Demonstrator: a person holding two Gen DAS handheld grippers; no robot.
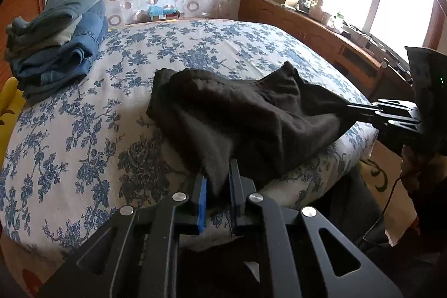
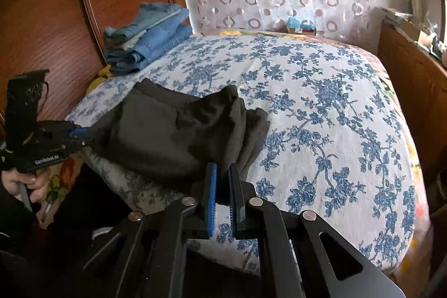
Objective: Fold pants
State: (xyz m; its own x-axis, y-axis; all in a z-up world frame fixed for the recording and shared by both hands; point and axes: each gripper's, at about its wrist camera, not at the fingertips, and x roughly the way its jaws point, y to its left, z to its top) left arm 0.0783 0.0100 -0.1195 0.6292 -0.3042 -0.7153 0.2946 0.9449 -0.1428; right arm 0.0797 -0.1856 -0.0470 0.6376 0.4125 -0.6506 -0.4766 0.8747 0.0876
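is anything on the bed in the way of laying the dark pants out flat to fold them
Nothing visible. Both the left gripper and the right gripper are shut on the dark pants. The bedspread beyond is bare; the stack of jeans sits at the far corner, apart.

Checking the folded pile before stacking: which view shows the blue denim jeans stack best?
The right wrist view: the blue denim jeans stack shows its separate layers clearly. The left wrist view has it at the far left, more distorted.
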